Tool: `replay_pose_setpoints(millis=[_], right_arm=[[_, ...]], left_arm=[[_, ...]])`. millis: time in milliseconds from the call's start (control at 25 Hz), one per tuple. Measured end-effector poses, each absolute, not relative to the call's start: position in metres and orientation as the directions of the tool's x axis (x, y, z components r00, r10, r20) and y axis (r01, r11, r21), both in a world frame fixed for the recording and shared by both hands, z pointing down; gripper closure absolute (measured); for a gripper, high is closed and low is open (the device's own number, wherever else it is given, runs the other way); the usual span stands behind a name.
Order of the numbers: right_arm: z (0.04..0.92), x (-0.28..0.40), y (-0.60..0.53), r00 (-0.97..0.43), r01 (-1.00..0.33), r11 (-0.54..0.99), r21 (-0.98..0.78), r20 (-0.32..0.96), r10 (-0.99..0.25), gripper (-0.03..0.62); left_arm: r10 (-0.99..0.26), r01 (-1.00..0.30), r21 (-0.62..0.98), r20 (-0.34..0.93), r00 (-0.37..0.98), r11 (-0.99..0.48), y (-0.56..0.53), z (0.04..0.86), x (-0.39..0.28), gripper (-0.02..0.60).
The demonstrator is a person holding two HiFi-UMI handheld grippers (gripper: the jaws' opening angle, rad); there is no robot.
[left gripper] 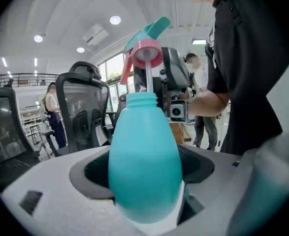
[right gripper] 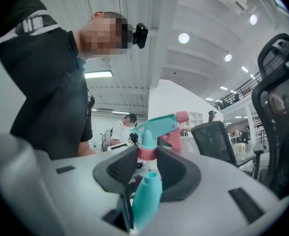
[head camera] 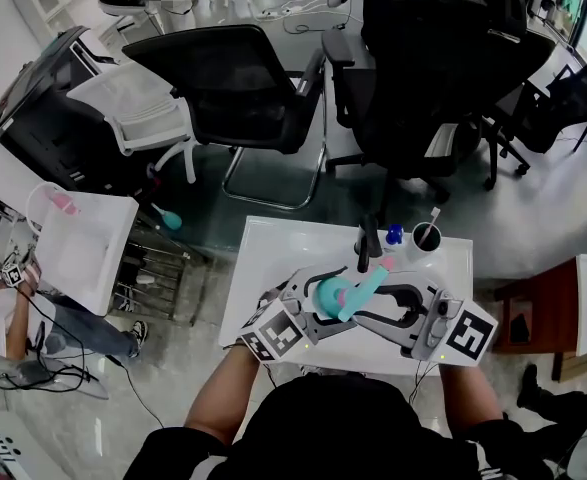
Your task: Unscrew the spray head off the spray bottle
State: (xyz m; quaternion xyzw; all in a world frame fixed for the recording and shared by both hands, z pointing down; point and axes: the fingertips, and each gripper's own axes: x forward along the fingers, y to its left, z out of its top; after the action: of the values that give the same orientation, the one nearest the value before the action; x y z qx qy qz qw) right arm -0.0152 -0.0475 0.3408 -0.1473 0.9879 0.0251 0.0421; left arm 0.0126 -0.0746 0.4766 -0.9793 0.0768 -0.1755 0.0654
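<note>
Left claw [left gripper: 144, 168] — set fairly wide, pads clamped on the belly of the teal spray bottle [left gripper: 143, 132], which is held over the white table [head camera: 273, 253]. The bottle neck is bare, with its threads exposed. The spray head [left gripper: 146, 45] stands clear above the neck, joined to the bottle only by its thin dip tube [left gripper: 148, 80], which runs down into the opening. Right claw [right gripper: 146, 156] — narrower, pads gripping the head's pink collar [right gripper: 146, 153]. A white cup [head camera: 423, 240] stands at the table's far edge.
</note>
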Motion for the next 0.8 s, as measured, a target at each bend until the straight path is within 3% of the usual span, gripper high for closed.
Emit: replay_pose_setpoints(millis=[800], right_arm=[[0.299,0.034,-0.075,-0.820,-0.537,0.843,0.038,-0.259,-0.511,0.465]], left_arm=[[-0.486,-0.472,-0.149,0.439,0.756,-0.869,-0.145,0.544,-0.043,0.186]])
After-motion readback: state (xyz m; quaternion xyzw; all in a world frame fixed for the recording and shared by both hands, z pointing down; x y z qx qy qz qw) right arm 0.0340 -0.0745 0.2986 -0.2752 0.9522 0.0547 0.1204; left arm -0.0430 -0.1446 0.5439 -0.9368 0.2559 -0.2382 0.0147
